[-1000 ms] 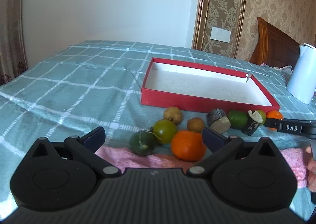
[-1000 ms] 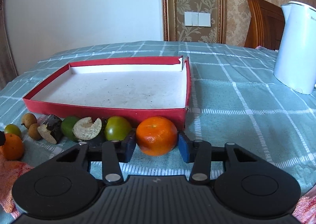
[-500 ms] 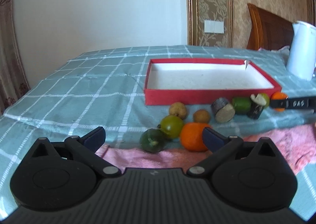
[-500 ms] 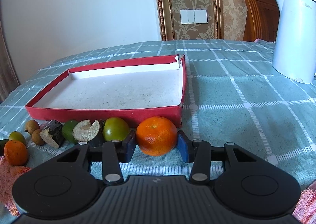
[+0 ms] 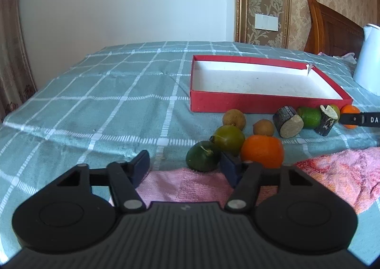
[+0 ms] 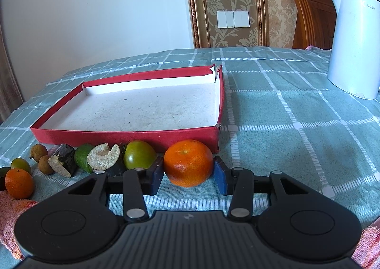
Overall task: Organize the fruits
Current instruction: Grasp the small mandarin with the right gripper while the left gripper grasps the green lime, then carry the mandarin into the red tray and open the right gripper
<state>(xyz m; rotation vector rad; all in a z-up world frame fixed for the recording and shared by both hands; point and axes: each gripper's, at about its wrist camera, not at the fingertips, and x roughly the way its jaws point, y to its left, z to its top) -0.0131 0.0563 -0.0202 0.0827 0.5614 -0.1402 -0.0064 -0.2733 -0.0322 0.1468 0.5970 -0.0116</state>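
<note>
While the red tray sits empty, fruit crowds its near wall.

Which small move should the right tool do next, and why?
Probably lift the orange and carry it over the red wall into the box: the right tool already grips it, and the box just behind holds no fruit.

A worktop covered with a teal checked cloth carries everything. On it lies a shallow red box with a white floor, empty. Along the box's near wall sit a tangerine, a green citrus, a lime, two cut dark-skinned fruit pieces and two longans. A second tangerine and two green fruits rest by a pink towel. A white kettle stands well apart on the right
</note>
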